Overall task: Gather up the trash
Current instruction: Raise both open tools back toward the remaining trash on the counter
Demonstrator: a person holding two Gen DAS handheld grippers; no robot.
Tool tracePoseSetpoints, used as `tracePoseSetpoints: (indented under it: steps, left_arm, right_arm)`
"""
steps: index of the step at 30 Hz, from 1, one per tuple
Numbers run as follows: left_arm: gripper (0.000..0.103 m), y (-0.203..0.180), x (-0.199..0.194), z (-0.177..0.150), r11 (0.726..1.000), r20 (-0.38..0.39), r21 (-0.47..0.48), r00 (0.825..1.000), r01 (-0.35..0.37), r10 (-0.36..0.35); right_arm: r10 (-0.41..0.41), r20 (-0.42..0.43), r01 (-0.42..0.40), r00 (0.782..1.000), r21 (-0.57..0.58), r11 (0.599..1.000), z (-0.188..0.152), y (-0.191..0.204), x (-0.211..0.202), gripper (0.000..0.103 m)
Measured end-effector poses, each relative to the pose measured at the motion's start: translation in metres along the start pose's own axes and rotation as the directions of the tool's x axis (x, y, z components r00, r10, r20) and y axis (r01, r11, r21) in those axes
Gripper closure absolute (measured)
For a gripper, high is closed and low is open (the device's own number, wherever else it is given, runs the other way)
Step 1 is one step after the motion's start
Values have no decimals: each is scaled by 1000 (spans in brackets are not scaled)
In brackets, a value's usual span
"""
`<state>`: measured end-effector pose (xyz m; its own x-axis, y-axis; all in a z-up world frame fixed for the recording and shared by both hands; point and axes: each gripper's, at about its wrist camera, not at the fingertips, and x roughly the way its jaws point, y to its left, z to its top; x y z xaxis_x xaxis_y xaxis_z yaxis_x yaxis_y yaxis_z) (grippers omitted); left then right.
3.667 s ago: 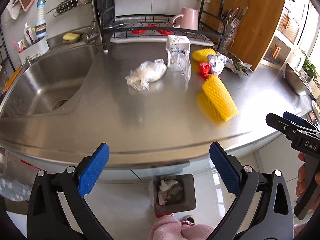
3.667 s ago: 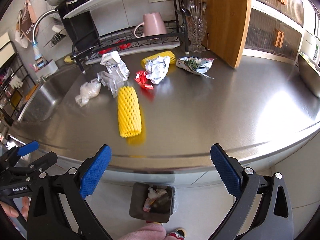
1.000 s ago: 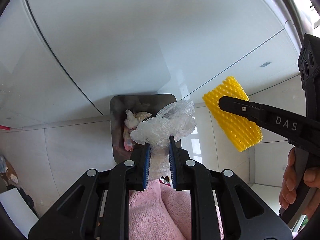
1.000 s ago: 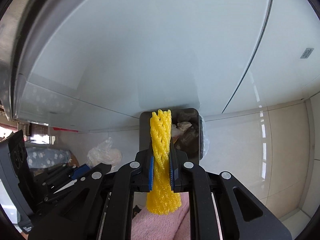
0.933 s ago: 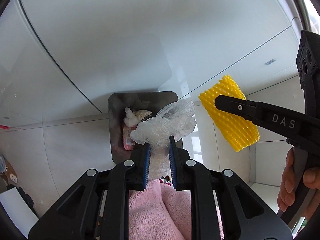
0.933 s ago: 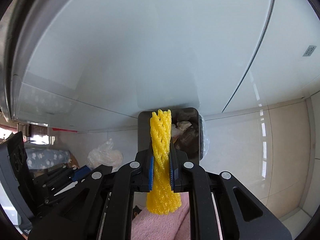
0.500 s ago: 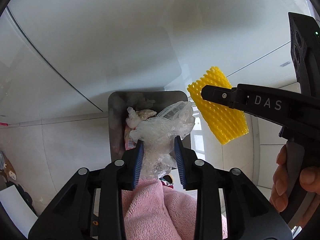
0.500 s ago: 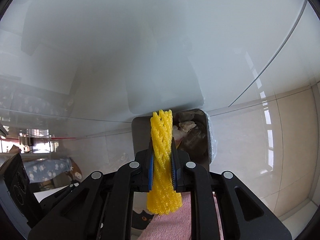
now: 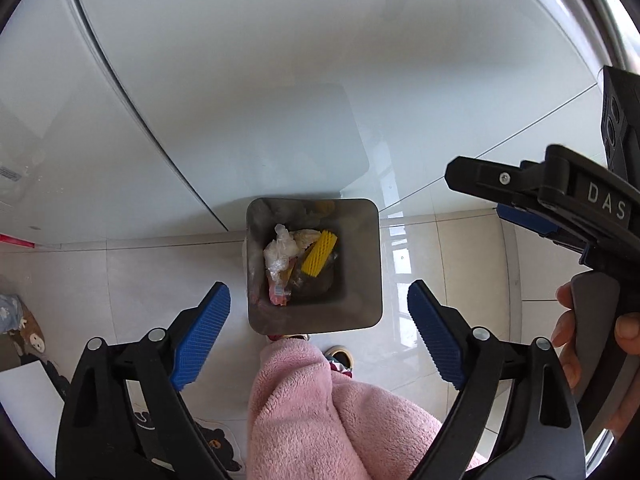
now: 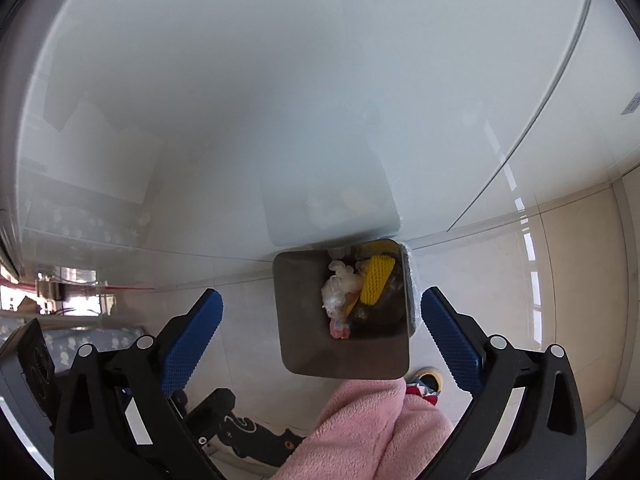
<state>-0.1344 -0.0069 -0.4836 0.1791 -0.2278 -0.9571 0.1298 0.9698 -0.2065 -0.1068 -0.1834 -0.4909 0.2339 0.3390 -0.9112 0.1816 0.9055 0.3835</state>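
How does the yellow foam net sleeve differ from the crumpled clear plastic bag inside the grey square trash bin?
The yellow foam net sleeve is bright, opaque and ribbed; the crumpled clear plastic bag is see-through and whitish. The sleeve keeps a firm oblong shape, lying slanted; the bag is a shapeless wad. In the left wrist view the sleeve lies to the right and the bag to the left. Both rest on other rubbish in the grey square trash bin, touching neither gripper.

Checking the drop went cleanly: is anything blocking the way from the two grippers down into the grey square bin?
Nothing visible does. The grey square bin is open-topped below both; the yellow foam net and clear plastic bag lie inside.
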Motion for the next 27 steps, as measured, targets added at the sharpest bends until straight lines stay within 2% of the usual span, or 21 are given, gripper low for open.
tracePoseSetpoints:
  steps: [4,15,19,23,27]
  left_arm:
    - [14,-8,-30,5,1000,43,-15,999,13,-12]
    - [14,-46,-117,19,999,165,36,986,28,-34]
    - [13,-50,-141,29,998,220,60,975,27,-39]
    - [12,-46,-163,48,998,261,42,964,46,-56]
    - [11,-44,-191,79,997,331,38,941,65,-74]
  right_arm:
    - [6,12,-5,1000,-8,1000,-3,-2,-32,3]
    - [21,180,-1,983,-113,994,10,10,-145,3]
    - [45,251,-16,967,-115,993,22,12,-175,3]
    - [46,332,-3,942,-128,992,40,18,-206,3]
    - [55,407,1,912,-136,991,68,26,-237,3]
